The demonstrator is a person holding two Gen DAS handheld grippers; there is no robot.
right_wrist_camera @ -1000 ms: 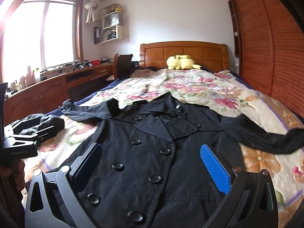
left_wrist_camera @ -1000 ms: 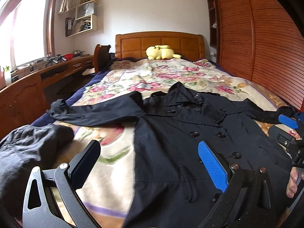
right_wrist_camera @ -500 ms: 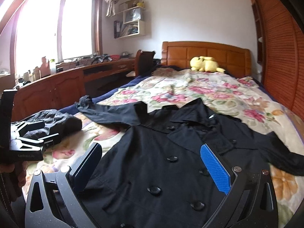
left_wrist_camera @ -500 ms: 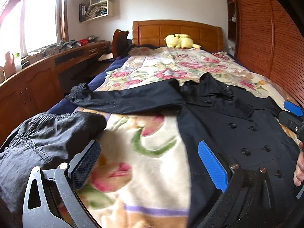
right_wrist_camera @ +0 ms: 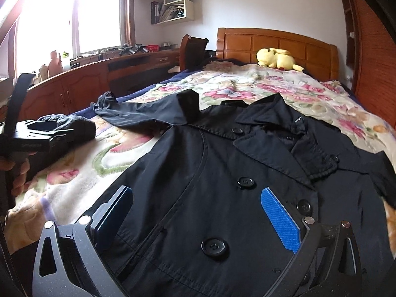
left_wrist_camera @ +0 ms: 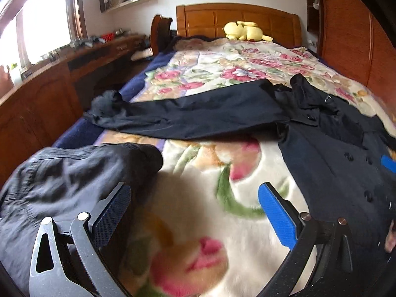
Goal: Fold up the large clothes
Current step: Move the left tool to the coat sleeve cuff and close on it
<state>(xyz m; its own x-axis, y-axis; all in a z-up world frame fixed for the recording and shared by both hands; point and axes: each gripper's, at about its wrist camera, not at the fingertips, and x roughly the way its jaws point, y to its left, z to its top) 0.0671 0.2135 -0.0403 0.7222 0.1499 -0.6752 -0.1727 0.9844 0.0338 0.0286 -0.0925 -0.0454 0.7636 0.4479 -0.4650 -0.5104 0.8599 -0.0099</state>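
One black coat (right_wrist_camera: pixel 222 185), two parted grippers (right_wrist_camera: pixel 198 217)

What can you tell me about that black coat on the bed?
The coat is black, thin woven fabric, double-breasted with dark round buttons and a wide collar. It lies face up, spread flat on the floral blanket, one sleeve stretched towards the bed's edge. Neither gripper grips it; both are open.

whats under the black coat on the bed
The black coat lies spread flat on the floral blanket, which shows around its sleeve and hem. Anything else beneath the coat is covered.
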